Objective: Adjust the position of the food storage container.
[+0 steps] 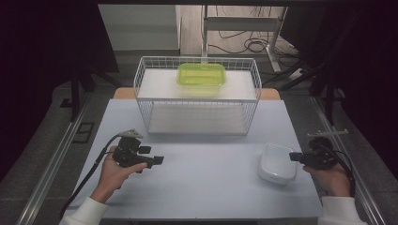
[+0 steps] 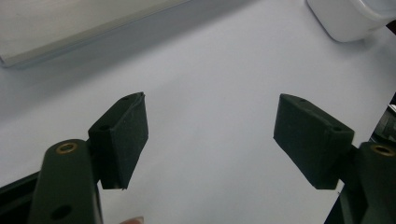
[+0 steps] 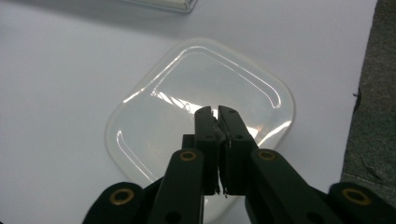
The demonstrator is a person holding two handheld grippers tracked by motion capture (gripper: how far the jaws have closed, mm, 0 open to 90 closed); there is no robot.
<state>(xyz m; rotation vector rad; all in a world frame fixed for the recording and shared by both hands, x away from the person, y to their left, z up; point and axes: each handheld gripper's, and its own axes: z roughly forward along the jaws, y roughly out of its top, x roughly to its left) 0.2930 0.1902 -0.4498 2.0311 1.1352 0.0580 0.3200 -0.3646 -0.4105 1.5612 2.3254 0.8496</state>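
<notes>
**Grippers at the table front, right jaws pinched on the white container**

Nearest the camera, at the bottom of the high view, two forearms in white sleeves enter the frame. The left hand (image 1: pixel 110 174), lower left of the frame, holds the left gripper (image 1: pixel 157 160) above the bare grey table (image 1: pixel 202 187). In the left gripper view its two black jaws stand wide apart with nothing between them, only table surface showing in the gap.

At frame centre, in the upper half of the high view, a white wire basket (image 1: pixel 197 96) stands at the far side of the table. A green lidded box (image 1: pixel 201 74) rests on its upper shelf.

At the lower right of the high view sits the white container (image 1: pixel 277 163), a shallow square tub with rounded corners, resting on the table near the right edge. The right gripper (image 1: pixel 294 156) reaches it from the right, held by the right hand (image 1: pixel 334 178). In the right gripper view the jaws are pressed close together over the container (image 3: pixel 201 93), and a thin strip of its near rim appears clamped between the pads (image 3: pixel 205 128). The same container shows in the upper right corner of the left gripper view (image 2: pixel 348 18).
</notes>
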